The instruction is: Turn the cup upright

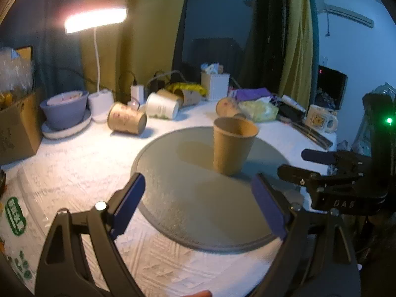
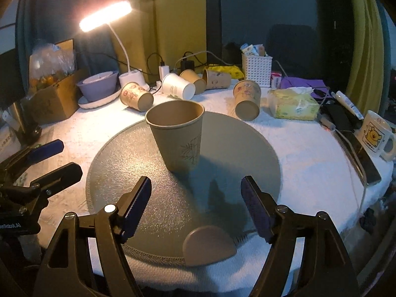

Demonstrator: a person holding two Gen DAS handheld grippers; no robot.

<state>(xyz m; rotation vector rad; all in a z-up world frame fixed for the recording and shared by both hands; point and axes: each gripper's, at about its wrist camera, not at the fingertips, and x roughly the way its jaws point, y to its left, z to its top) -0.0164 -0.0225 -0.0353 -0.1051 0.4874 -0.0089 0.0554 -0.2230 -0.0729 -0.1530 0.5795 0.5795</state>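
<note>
A brown paper cup (image 1: 232, 146) stands upright, mouth up, on a round grey mat (image 1: 183, 198). It also shows in the right wrist view (image 2: 177, 136), on the same mat (image 2: 222, 153). My left gripper (image 1: 198, 200) is open and empty, a little short of the cup. My right gripper (image 2: 195, 205) is open and empty, also short of the cup. The right gripper appears at the right edge of the left wrist view (image 1: 307, 164), and the left gripper at the left edge of the right wrist view (image 2: 59, 158).
Several paper cups lie on their sides at the back of the white table, among them one (image 2: 136, 96) and one (image 2: 247, 101). A purple bowl (image 2: 99, 84), desk lamp (image 2: 106, 17), white basket (image 2: 256, 69), tissue pack (image 2: 293, 104), mug (image 2: 375, 136) and cardboard box (image 2: 53, 99) ring the table. A round tan piece (image 2: 208, 246) lies on the mat's near edge.
</note>
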